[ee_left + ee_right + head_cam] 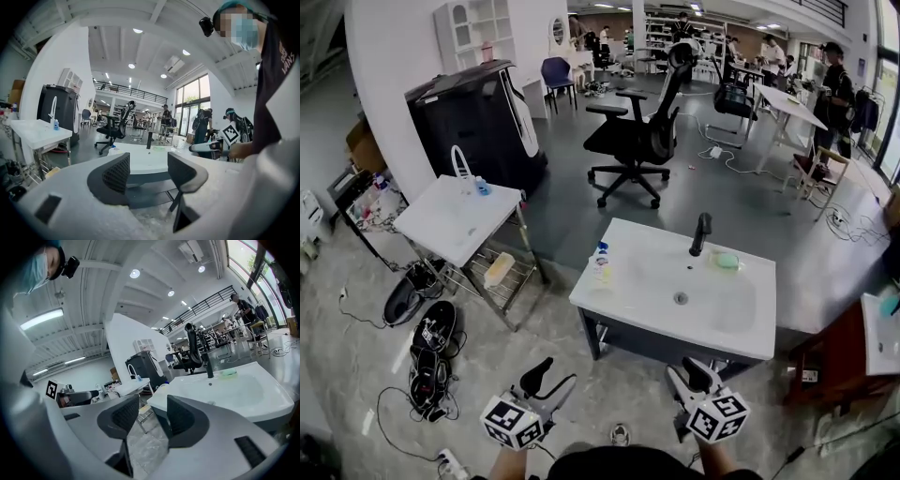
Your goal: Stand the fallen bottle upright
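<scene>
Your left gripper (558, 372) and right gripper (684, 369) hang low before the sink's (649, 283) near edge, fingers of both parted with nothing between them. The bottle (600, 266) sits at the sink's left edge, well apart from both grippers — whether it lies or stands cannot be told.

A: Sink (642, 281)?
B: White, smooth, glossy; ceramic by its look. Tap (700, 233) black, matt.
A: Bottle (601, 268)?
B: Translucent plastic, blue cap.
A: Left gripper (147, 171), right gripper (152, 416)?
B: Bodies pale matt plastic. Pads (117, 172) black, finely ribbed, matt, rubbery in look.
A: Floor (572, 220)?
B: Grey, smooth, slight sheen; marbled tiles nearest the person.
</scene>
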Demonstrator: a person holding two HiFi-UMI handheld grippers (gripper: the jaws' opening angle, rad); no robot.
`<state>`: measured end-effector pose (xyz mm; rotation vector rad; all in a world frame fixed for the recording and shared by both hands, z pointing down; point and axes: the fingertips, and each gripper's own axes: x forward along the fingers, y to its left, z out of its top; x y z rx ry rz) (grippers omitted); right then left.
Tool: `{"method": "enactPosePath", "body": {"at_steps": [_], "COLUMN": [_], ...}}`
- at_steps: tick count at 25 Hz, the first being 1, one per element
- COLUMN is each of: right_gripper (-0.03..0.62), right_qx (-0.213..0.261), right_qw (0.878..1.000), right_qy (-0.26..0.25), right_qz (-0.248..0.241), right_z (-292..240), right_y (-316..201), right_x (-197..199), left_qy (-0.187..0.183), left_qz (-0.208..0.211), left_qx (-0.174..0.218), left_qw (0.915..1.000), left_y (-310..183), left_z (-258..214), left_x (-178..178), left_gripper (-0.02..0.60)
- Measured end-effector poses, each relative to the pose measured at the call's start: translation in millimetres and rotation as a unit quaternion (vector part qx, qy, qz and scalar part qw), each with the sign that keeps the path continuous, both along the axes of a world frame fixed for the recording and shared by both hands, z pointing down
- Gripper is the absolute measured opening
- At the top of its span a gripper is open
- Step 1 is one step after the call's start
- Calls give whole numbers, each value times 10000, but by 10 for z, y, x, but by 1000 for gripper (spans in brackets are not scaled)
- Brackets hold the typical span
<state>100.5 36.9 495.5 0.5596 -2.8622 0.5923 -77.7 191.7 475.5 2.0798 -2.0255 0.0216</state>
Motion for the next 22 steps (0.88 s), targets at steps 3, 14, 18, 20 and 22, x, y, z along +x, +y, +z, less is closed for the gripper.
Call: {"method": "enactPosePath", "body": {"at_steps": [3, 14, 18, 20, 22], "right_gripper": [172, 170, 169, 169, 169], "right_qx": [23, -85, -108, -132, -147], "right_qw": [10000, 9999, 9990, 9983, 9975], "right_qy": [6, 72, 147, 173, 192], "right_qz": [-45, 106, 414, 548, 662], "right_z": [-14, 122, 61, 47, 37], "right_y": [-204, -702, -935, -1043, -1132], "right_x": [-86, -481, -651, -772, -903], "left_qy": [42, 490, 679, 766, 850], "left_qz": [-40, -251, -8, 114, 225], "left_qx": [-44, -68, -80, -88, -127], "left_qw": [10000, 9985, 9977, 9970, 9960], "left_y": [-159, -688, -1086, -1296, -1483], "left_z": [16, 246, 229, 227, 251], "left_x": [-43, -713, -1029, -1206, -1377], "left_gripper": [245, 245, 245, 245, 245]}}
